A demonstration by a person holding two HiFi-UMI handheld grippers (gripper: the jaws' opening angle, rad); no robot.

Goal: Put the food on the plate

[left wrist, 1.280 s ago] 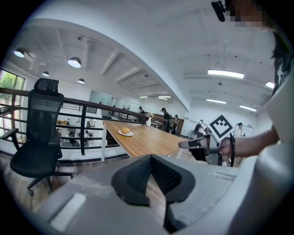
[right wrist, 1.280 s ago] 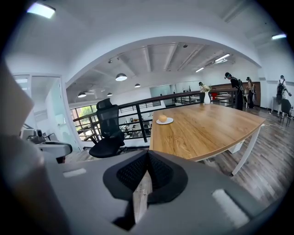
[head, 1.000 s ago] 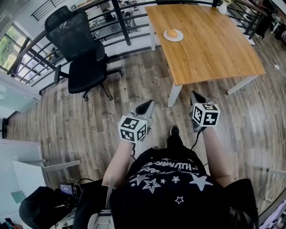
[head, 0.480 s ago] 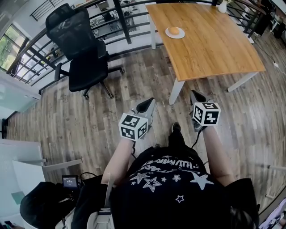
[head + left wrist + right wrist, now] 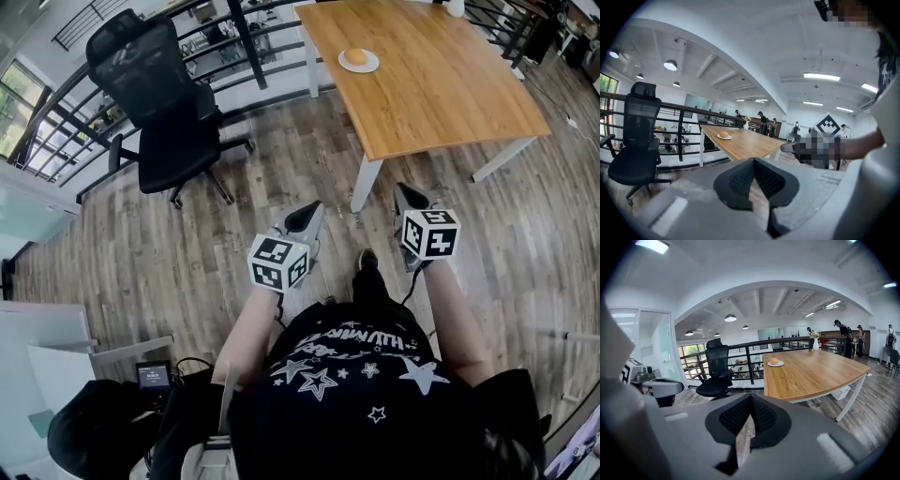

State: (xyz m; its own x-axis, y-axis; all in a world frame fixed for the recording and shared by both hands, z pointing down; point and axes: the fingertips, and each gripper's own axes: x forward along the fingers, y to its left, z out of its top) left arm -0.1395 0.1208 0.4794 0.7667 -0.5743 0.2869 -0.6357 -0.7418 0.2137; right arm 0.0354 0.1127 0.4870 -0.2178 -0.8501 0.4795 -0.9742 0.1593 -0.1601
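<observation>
Left gripper [image 5: 305, 217] held out low over the brown wood-plank floor [image 5: 187, 253], jaws closed tip to tip, nothing between them; its own view shows the black ribbed pads [image 5: 740, 176] meeting at the front, only floor behind

Right gripper [image 5: 410, 199] level with it, just to its right, well apart from it; jaws fully closed, empty, pads [image 5: 761, 414] touching at the tip

Round orange-brown bun [image 5: 355, 56] sits on a small round white plate [image 5: 367, 66], well ahead of both grippers, roughly in line with the gap between them; no contact with either

Plate rests on a light wooden rectangular table with white legs [image 5: 441, 94], towards its far left part; the table's near corner is just ahead of the right gripper, not touching

Black mesh office chair on castors [image 5: 159, 112] stands well ahead and left of the left gripper, against a black metal railing [image 5: 253, 37]

Person wears a black T-shirt with white stars [image 5: 347, 375]; both forearms bare, reaching forward behind the marker cubes
</observation>
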